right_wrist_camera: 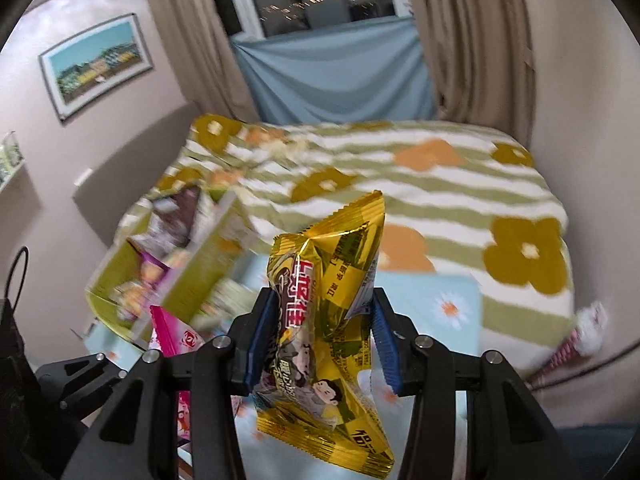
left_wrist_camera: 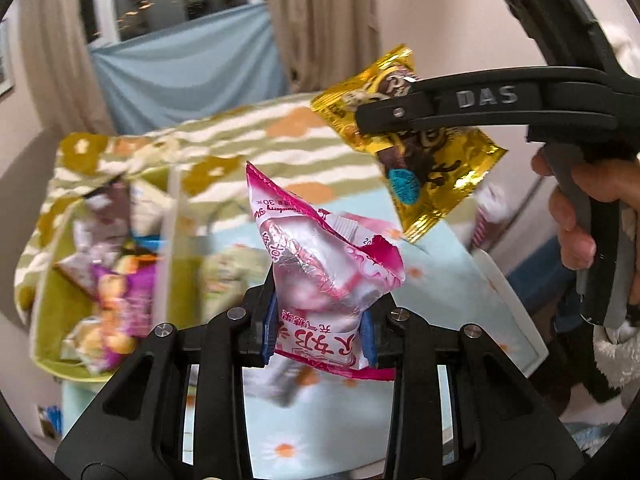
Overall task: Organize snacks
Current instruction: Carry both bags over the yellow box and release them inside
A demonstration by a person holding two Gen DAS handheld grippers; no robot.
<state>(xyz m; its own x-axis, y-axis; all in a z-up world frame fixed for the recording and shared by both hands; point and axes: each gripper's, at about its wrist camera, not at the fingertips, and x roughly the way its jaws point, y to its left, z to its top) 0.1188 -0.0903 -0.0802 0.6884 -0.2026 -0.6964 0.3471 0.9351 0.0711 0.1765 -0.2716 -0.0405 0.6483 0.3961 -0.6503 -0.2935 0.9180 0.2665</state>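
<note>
Left tool (left_wrist_camera: 320, 328): jaws pinched tight on pink snack pack (left_wrist_camera: 320, 276), held clear of the bed. Right tool (right_wrist_camera: 322, 340): blue pads clamped on gold snack pack (right_wrist_camera: 328, 312), also in the air; seen in the left view, a hand (left_wrist_camera: 584, 216) squeezes its trigger.

Progress: looks mid-task. Green sorting box (right_wrist_camera: 200, 268) at left already holds several packs in its compartments, contents blurred. These two packs are not yet placed. At least one striped pack (right_wrist_camera: 576, 340) lies loose at the bed's right edge.

Around: flowered blanket (right_wrist_camera: 400, 168), light blue daisy mat (right_wrist_camera: 456, 300), curtains (right_wrist_camera: 480, 40), framed picture (right_wrist_camera: 96, 64). In the way: box divider (left_wrist_camera: 174, 236), and the two tools sit close together.
</note>
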